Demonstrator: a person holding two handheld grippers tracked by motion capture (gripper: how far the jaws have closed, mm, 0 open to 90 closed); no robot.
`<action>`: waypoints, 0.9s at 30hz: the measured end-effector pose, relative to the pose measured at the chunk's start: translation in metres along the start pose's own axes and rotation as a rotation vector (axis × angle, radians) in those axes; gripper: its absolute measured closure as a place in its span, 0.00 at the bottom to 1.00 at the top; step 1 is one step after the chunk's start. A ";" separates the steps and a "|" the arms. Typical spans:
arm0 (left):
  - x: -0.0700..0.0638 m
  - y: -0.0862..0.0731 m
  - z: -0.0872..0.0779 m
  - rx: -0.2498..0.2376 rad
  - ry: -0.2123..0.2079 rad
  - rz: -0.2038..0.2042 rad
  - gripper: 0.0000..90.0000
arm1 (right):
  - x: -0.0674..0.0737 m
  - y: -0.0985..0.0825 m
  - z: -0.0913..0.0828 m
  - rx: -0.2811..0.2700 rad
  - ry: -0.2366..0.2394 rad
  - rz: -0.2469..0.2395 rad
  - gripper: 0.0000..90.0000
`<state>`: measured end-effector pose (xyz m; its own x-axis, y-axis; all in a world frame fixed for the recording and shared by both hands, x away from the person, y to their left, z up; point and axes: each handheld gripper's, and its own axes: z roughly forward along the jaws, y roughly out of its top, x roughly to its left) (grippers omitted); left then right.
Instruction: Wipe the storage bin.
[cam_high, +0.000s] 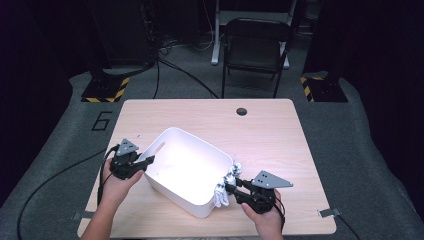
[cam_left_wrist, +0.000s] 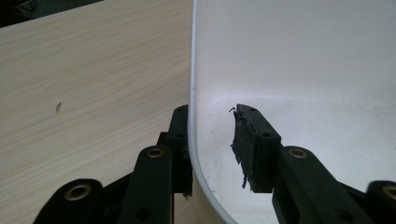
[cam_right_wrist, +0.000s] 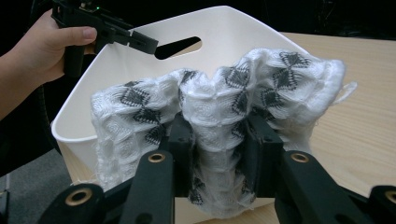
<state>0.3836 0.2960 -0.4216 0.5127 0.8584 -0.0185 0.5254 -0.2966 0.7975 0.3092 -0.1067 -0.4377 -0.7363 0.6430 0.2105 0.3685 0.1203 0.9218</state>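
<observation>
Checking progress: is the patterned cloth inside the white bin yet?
Not inside: the right gripper holds the cloth bunched at the bin rim.

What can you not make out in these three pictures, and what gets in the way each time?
- Right gripper view: the middle of the patterned white cloth is hidden between the jaws clamping it; its full shape cannot be told.
- Left gripper view: the white tub wall hides part of the outer jaw, so whether both pads press on it is unclear.
- High view: glare washes out the tub's floor.
- High view: the bottom edge cuts off both forearms.
</observation>
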 end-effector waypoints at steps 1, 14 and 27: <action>-0.001 0.000 -0.001 0.003 -0.001 0.002 0.75 | -0.001 0.000 0.001 0.002 0.003 0.008 0.75; -0.001 -0.001 -0.002 0.012 0.013 0.006 0.71 | -0.015 -0.021 0.024 0.125 -0.029 0.027 0.78; -0.004 -0.003 -0.006 0.022 0.029 0.002 0.68 | -0.022 -0.050 0.049 0.325 -0.056 -0.028 0.79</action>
<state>0.3763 0.2962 -0.4205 0.4943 0.8693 0.0008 0.5392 -0.3073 0.7841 0.3345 -0.0895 -0.5046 -0.7198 0.6754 0.1605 0.5173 0.3677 0.7728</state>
